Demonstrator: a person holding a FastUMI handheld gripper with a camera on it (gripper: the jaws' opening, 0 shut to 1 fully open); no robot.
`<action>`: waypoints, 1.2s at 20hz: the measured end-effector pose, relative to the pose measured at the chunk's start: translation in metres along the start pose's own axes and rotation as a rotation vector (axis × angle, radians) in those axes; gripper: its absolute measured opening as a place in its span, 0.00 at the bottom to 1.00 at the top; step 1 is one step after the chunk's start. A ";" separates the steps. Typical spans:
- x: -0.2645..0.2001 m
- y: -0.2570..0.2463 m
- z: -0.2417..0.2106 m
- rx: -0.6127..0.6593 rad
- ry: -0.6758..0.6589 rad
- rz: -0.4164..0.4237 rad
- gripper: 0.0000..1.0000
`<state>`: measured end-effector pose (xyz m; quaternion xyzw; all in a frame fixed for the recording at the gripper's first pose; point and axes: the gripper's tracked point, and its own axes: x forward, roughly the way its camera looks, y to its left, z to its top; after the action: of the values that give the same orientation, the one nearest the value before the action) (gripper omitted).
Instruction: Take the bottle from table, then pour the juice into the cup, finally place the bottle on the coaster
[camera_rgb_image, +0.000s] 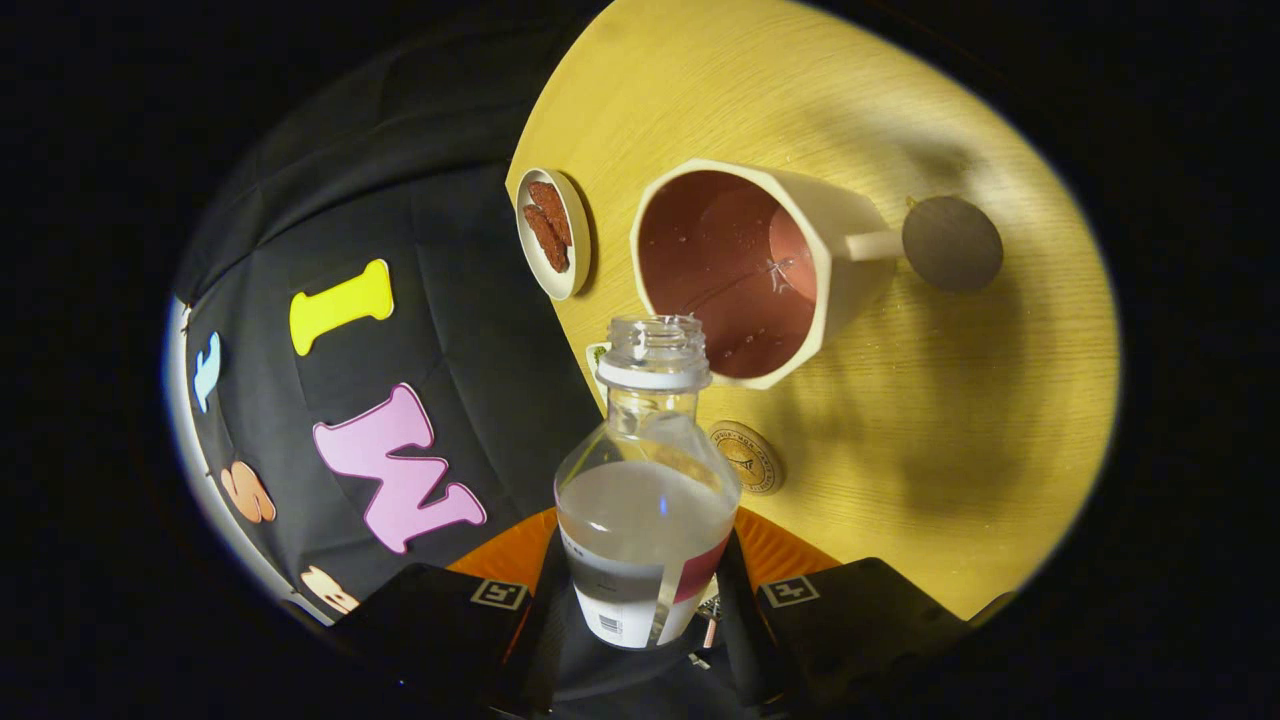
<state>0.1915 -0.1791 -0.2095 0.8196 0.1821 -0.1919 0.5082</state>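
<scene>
The bottle (645, 480) sits low in the centre of the frame, uncapped, its open neck pointing up toward the cup (745, 270), which fills the upper middle with its wide mouth turned to the camera. Going left to right: in the upper left-centre, at the table's (960, 430) edge, lies a small white dish (552, 233) with reddish-brown pieces in it; next comes the cup, reddish inside with a few droplets on its wall; just below it and right of the bottle neck lies a small round coaster (748, 457) with a printed emblem; to the upper right, a dark grey disc (952, 243) sits at the end of the cup's handle. The view is tilted, so the bottle appears tipped for pouring, with pale liquid about halfway up its body and no stream visible at the mouth. The main risk, as I judge it, is that the bottle mouth sits near the cup's lower rim rather than over its middle, so a sudden tilt could send juice over the rim onto the table or the coaster. A quick rush of liquid could also shift the bottle in the grip. The tongs (645, 610) are narrowed around the bottle's labelled lower body, both fingers pressing it from either side.
</scene>
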 end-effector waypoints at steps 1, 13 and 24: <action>-0.001 0.003 -0.002 0.025 0.000 0.004 0.69; -0.001 0.030 -0.003 0.236 0.005 0.050 0.70; -0.017 0.045 0.005 0.416 0.006 0.062 0.70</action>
<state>0.1980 -0.2039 -0.1686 0.9127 0.1147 -0.2069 0.3331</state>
